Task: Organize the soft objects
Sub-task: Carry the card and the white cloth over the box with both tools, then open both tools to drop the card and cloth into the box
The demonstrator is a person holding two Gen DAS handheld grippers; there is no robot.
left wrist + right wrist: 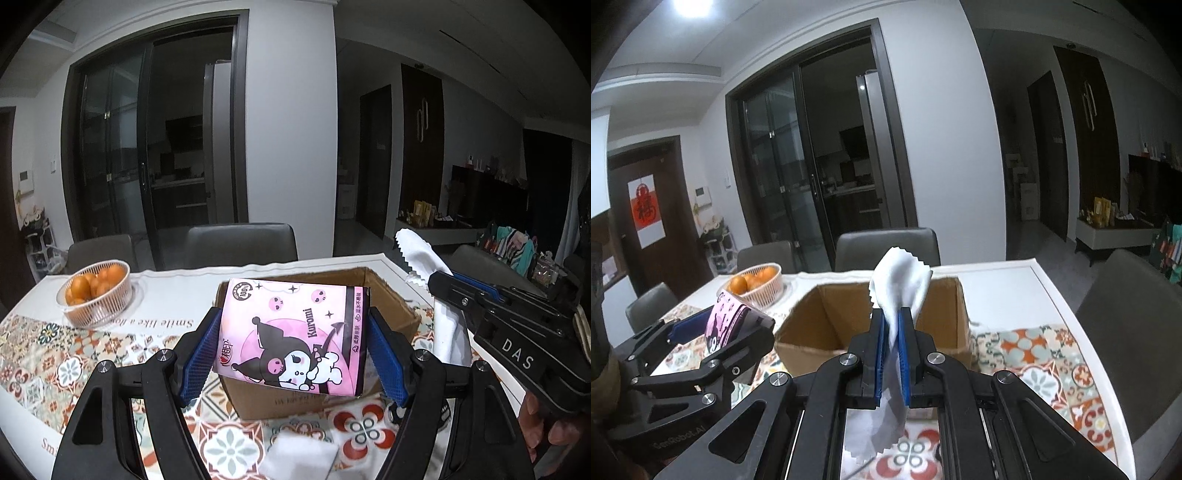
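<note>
My left gripper [291, 343] is shut on a pink Kuromi tissue pack [295, 336] and holds it over the near edge of an open cardboard box [391, 295]. The pack also shows in the right wrist view [726, 321], left of the box [812, 325]. My right gripper [891, 317] is shut on a white cloth [901, 284] with zigzag edges, held upright in front of the box. In the left wrist view the cloth [417, 247] and right gripper [443, 282] are at the box's right side.
A basket of oranges [98, 295] stands at the table's far left. A patterned tablecloth [44, 354] covers the table. A white square pad [299, 458] lies near the front edge. Grey chairs [240, 240] stand behind the table and one [1126, 314] at the right.
</note>
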